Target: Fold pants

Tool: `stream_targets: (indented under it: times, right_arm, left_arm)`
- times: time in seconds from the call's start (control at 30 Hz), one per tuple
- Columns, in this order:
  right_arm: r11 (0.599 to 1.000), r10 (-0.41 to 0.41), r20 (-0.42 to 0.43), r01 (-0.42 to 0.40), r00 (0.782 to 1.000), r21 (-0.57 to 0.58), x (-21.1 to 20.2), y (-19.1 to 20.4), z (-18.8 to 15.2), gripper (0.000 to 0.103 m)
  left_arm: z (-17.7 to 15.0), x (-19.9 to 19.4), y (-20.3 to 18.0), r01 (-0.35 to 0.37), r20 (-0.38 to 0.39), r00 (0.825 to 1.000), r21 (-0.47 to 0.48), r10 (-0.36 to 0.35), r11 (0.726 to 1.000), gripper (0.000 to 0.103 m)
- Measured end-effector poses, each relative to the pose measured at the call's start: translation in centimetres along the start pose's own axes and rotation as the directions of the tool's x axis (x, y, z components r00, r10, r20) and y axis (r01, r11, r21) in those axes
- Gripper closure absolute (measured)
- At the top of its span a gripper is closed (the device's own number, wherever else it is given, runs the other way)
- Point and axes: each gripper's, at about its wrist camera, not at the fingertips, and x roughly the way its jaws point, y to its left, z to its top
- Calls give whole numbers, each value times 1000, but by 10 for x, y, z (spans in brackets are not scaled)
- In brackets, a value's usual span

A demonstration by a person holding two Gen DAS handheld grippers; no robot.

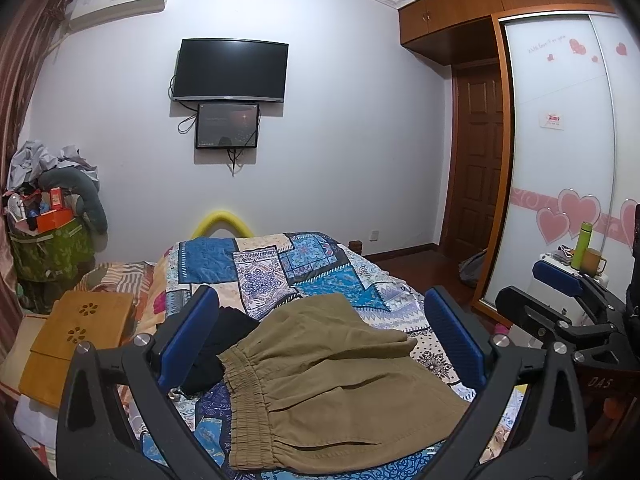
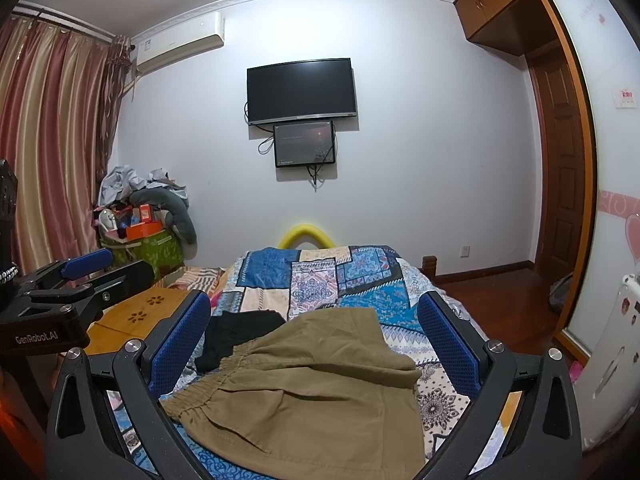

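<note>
Khaki pants point(image 1: 336, 384) lie folded on the patterned bedspread point(image 1: 304, 268), elastic waistband toward the left. They also show in the right wrist view point(image 2: 316, 392). My left gripper point(image 1: 320, 332) is open and empty, its blue pads either side of the pants and above them. My right gripper point(image 2: 316, 336) is open and empty, held above the same pants. The right gripper shows at the right edge of the left wrist view point(image 1: 568, 300). The left gripper shows at the left edge of the right wrist view point(image 2: 76, 276).
A black garment point(image 1: 216, 344) lies on the bed left of the pants. A wooden lap tray point(image 1: 76, 340) sits at the bed's left. A cluttered green bag point(image 1: 48, 240) stands in the corner. A wardrobe point(image 1: 560, 160) and a bottle with a cup point(image 1: 584, 248) are on the right.
</note>
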Motion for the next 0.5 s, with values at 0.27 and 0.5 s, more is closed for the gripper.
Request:
stream_targets:
  times: [0.27, 0.5]
  right_arm:
    - [1000, 1, 1, -1, 1000, 1, 2, -3, -1, 0]
    - [1000, -1, 2, 1, 1000, -1, -1, -4, 0, 0]
  left_arm:
    - [-2, 0, 0, 1, 0, 1000, 2, -1, 1000, 0]
    - [-1, 1, 0, -1, 0, 1000, 1, 1, 1000, 0]
